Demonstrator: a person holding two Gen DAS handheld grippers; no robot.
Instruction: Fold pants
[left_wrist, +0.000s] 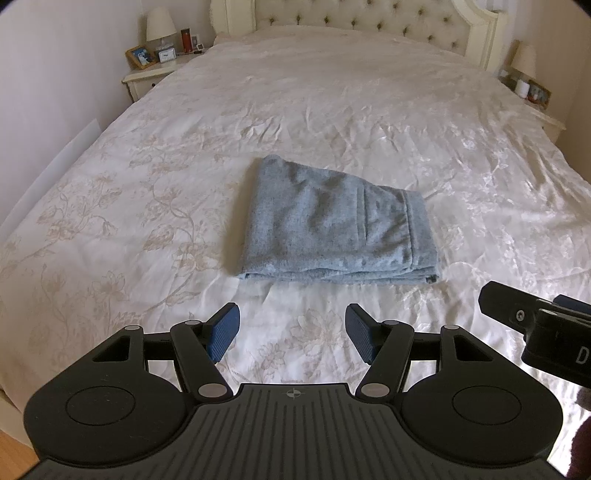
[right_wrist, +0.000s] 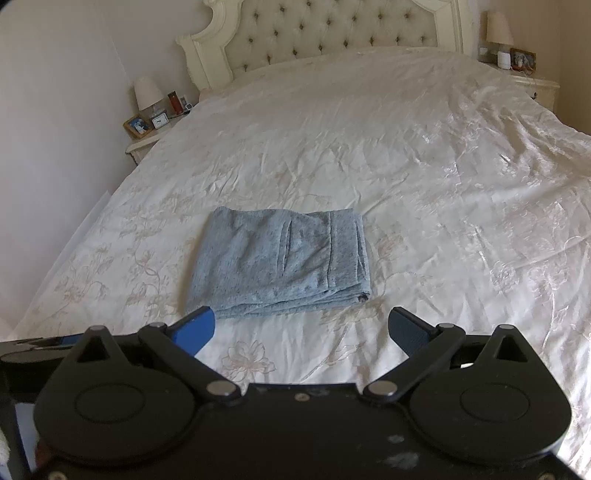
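Pants (left_wrist: 334, 225) lie on the bed (left_wrist: 147, 206), already folded into a thick, neat blue-grey stack. From how they lie, the folding looks done, or very nearly.

Closest to us are the two tools. The left gripper (left_wrist: 291, 334) hangs over the bedcover with its blue fingers (left_wrist: 224, 330) spread partway apart. Nothing is between them and they touch nothing. The right gripper (right_wrist: 301, 330) hangs beside it with its fingers (right_wrist: 408, 334) spread wide and bare too.

A little farther on sits the stack. It is straight ahead of both tools, near but apart from them. Its thick folded edge faces the fingers, and its long side runs from left to right. Both hands seem about as close, and I cannot tell which is nearer. If one more fold or pat is needed, a hand would only have to reach forward.

Farthest away are the padded headboard (right_wrist: 332, 29) and a lamp (left_wrist: 160, 26) on the nightstand (left_wrist: 147, 75).
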